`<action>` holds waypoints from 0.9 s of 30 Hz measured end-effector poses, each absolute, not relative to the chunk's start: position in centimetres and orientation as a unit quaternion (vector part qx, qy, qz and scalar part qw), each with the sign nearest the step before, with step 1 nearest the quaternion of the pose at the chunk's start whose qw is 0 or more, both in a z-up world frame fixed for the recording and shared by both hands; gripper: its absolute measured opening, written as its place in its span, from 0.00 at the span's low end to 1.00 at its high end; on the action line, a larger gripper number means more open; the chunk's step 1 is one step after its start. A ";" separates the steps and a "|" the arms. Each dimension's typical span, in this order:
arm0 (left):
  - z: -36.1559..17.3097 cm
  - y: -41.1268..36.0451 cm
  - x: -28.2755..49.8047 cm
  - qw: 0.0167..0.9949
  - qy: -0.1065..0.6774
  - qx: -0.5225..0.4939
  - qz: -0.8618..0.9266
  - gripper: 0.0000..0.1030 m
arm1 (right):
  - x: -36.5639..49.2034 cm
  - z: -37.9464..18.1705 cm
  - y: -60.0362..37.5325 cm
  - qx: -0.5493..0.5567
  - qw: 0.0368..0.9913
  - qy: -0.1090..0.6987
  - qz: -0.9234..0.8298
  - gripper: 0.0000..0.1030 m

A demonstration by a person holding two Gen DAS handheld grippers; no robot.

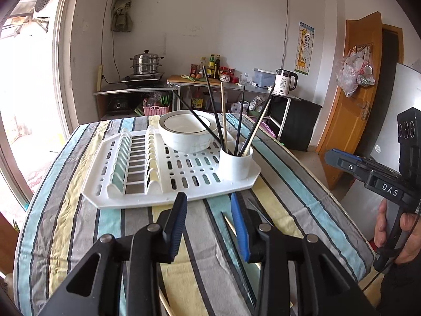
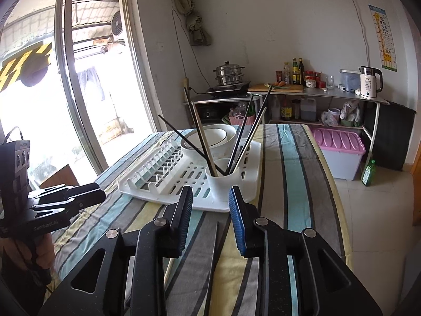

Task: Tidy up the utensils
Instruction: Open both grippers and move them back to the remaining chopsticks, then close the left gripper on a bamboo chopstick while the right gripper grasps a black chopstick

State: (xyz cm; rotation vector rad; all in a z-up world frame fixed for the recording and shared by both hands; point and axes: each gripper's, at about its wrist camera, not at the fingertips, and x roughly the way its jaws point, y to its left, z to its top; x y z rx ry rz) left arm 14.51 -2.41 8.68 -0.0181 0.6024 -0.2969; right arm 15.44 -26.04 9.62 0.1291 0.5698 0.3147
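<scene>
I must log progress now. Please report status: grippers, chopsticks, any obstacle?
Left gripper and right gripper: jaws open, empty. Several chopsticks stand in the cup on the rack; loose ones lie on the tablecloth. Nothing in the way.

Striped-cloth table (image 1: 79, 210), white drying rack (image 1: 110, 192), loose chopsticks (image 1: 229, 225)

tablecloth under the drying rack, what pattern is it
The tablecloth has long stripes of grey, pale yellow, light blue and white with dark lines, clearest in the left wrist view.
</scene>
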 end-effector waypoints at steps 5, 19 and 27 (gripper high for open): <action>7.4 -1.6 11.7 0.945 0.300 -0.008 -0.130 0.36 | 12.6 8.6 -25.6 0.063 0.943 0.288 0.155 0.29; 3.8 0.6 8.7 0.935 0.338 -0.028 -0.106 0.36 | 10.1 6.6 -24.5 0.069 0.933 0.313 0.163 0.29; 2.7 1.0 9.1 0.931 0.351 -0.031 -0.099 0.36 | 10.8 5.8 -23.9 0.066 0.928 0.328 0.164 0.29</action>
